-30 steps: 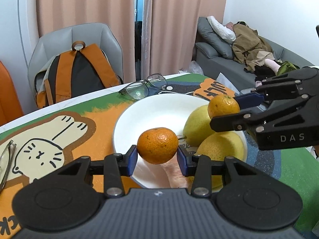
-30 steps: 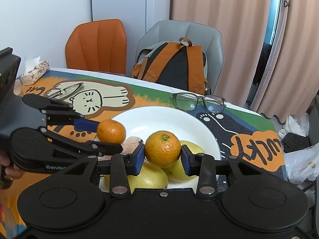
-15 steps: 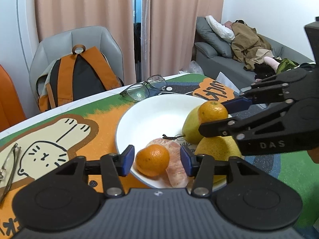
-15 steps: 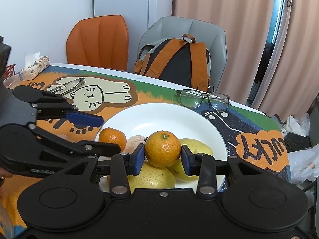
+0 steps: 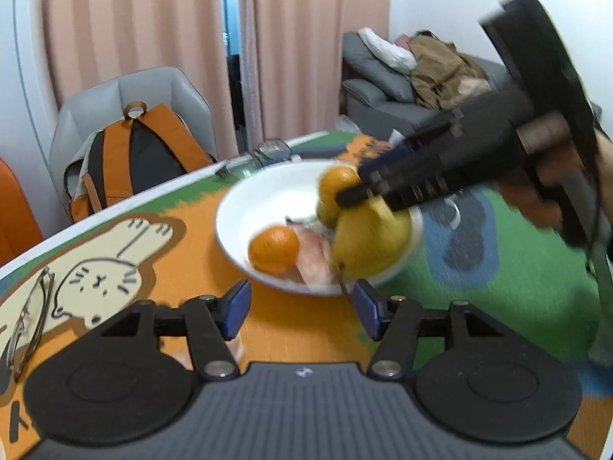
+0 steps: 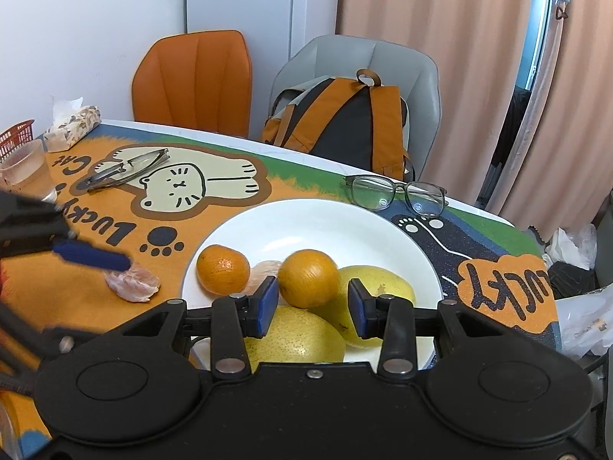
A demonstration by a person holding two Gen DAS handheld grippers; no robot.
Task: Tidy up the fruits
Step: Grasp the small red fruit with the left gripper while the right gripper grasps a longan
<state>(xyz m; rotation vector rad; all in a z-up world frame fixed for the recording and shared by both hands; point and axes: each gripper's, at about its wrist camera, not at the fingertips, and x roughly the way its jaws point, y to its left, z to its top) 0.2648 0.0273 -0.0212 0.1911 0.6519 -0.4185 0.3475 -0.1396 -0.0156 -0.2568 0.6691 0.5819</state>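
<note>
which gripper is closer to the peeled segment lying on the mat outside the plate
Left. The left gripper has a blue tip just above the peeled segment on the mat. The right gripper is over the plate, around an orange.

The left tongs point(image 5: 300, 308), which a second ago clamped a mandarin point(image 5: 274, 250), have just been opening and now hold nothing. They have drawn back off the white plate point(image 5: 268, 191) over the tabletop point(image 5: 199, 237). That mandarin now lies on the plate. In the right tongs point(image 6: 311, 303), the other mandarin point(image 6: 308, 278) now has a gap beside one pad.
</note>
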